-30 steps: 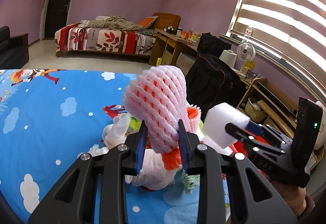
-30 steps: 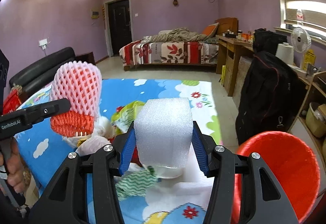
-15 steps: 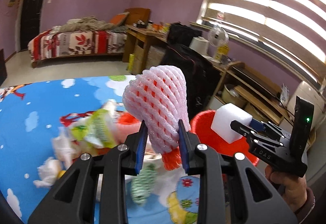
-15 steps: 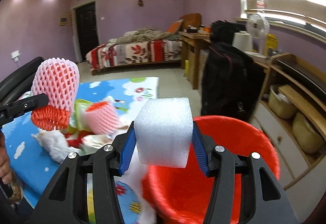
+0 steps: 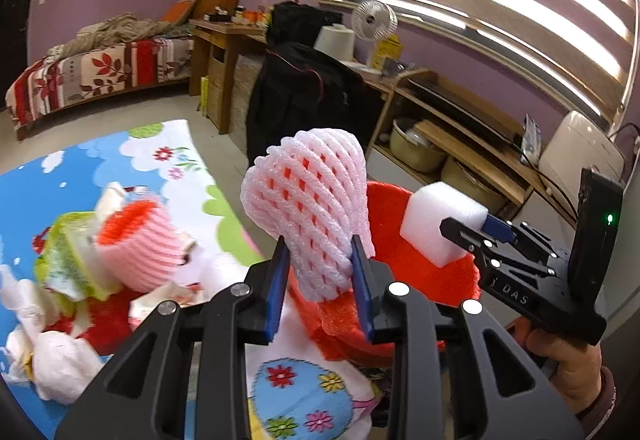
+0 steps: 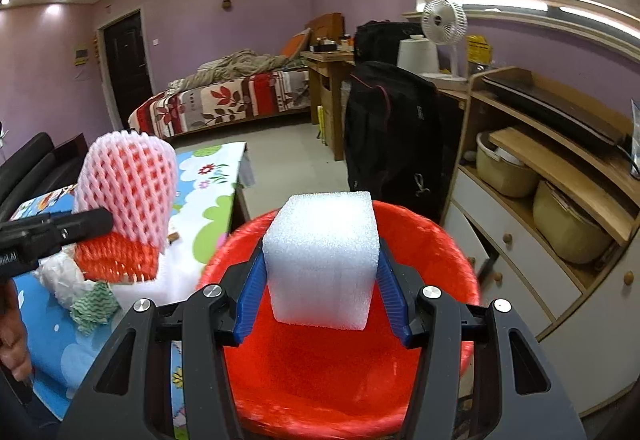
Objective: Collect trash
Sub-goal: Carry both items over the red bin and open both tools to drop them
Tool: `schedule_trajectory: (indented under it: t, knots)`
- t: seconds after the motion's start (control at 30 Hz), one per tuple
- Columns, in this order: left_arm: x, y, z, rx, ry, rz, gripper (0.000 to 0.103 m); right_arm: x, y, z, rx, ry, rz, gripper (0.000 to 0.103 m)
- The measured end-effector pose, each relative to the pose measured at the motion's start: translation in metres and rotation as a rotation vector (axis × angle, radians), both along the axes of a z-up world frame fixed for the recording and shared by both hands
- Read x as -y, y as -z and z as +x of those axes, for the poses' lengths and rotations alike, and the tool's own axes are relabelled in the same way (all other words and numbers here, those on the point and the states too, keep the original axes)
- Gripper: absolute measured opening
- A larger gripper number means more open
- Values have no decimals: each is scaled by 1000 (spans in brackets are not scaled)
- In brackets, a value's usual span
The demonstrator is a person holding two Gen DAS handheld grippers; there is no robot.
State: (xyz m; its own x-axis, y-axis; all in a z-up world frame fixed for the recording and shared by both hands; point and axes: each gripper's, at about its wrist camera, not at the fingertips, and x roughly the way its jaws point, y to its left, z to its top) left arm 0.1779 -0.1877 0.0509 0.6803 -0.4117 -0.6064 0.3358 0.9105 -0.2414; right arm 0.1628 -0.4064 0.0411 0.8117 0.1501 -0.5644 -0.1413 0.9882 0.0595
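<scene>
My left gripper (image 5: 320,280) grips a pink foam fruit net (image 5: 308,207) with an orange net under it. Its jaws are opening, and the net still sits pinched between the blue pads. It hangs at the near left rim of a red bin (image 5: 436,272). My right gripper (image 6: 322,292) is shut on a white foam block (image 6: 322,256), held over the red bin's (image 6: 352,380) open mouth. In the right wrist view the pink net (image 6: 128,179) shows at the left, over the table edge. More trash lies on the table: another pink net (image 5: 140,248), wrappers and tissue (image 5: 56,364).
The table carries a blue cartoon cloth (image 5: 120,159). The red bin stands on the floor against its end. Behind the bin are a black bag (image 6: 392,135), a wooden shelf with pots (image 6: 560,207) and a desk. A bed (image 6: 224,99) is farther back.
Both grippers have swung right from above the trash pile to the red bin, each still carrying its piece. The bin now fills the lower part of the right wrist view.
</scene>
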Motion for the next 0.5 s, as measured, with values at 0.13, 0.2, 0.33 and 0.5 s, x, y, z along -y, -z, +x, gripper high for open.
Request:
schedule_trajectory:
  t: [0.13,0.2,0.33,0.5]
  knots:
    - [16,6,5,-13,30,7,30,11,2,0,-5,18,7,51]
    - [22,9,7,-14,43,9,30,16,3,1,-9,23,13,51]
    - [28,12,13,-26,72,-7,42,23,2,2,-7,40,17,52]
    - [32,16,17,-48,98,-27,62,29,1,2,0,64,10,73]
